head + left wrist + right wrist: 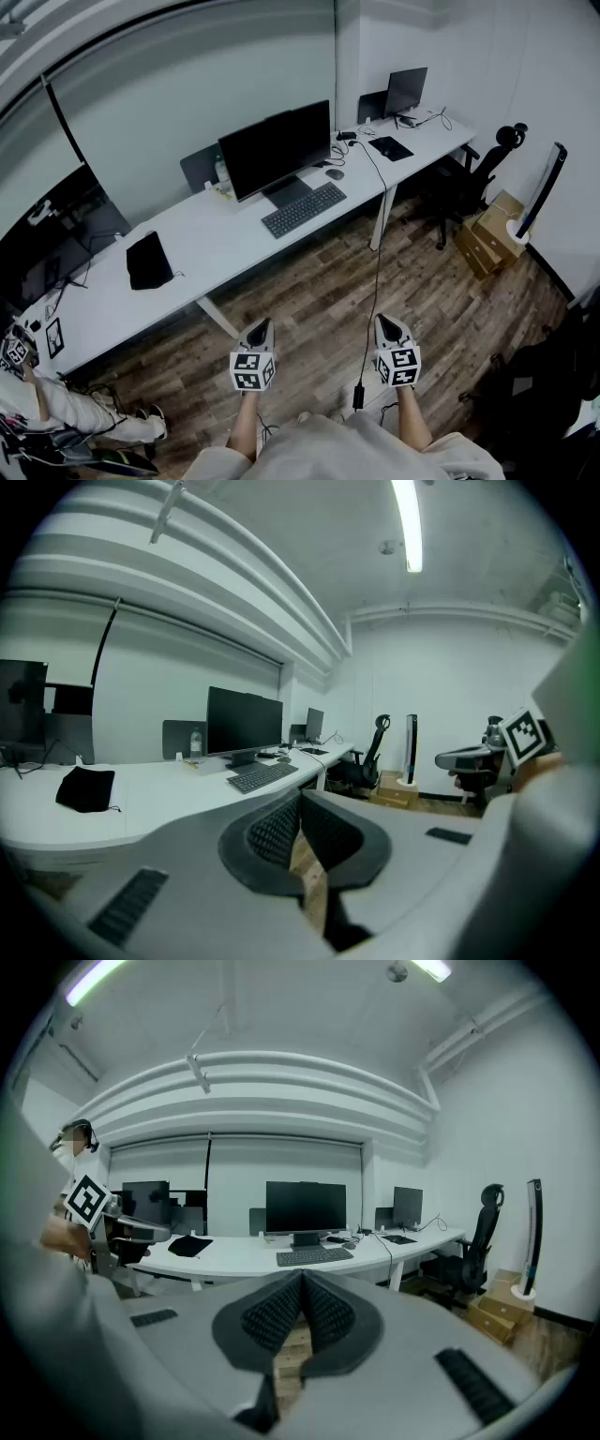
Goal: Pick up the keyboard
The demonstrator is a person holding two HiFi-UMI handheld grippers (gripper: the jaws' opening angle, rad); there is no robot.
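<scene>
Left gripper [264, 323], right gripper [385, 321] closed, keyboard [304, 209] apparently lengthwise along desk [211, 239] front

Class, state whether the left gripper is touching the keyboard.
Apart. Head view shows the left gripper over the floor, well short of the desk holding the keyboard.

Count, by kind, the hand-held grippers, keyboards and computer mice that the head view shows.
Hand-held grippers: 2, the left hand-held gripper and the right hand-held gripper
keyboard: 1
computer mouse: 1
Total: 4
</scene>
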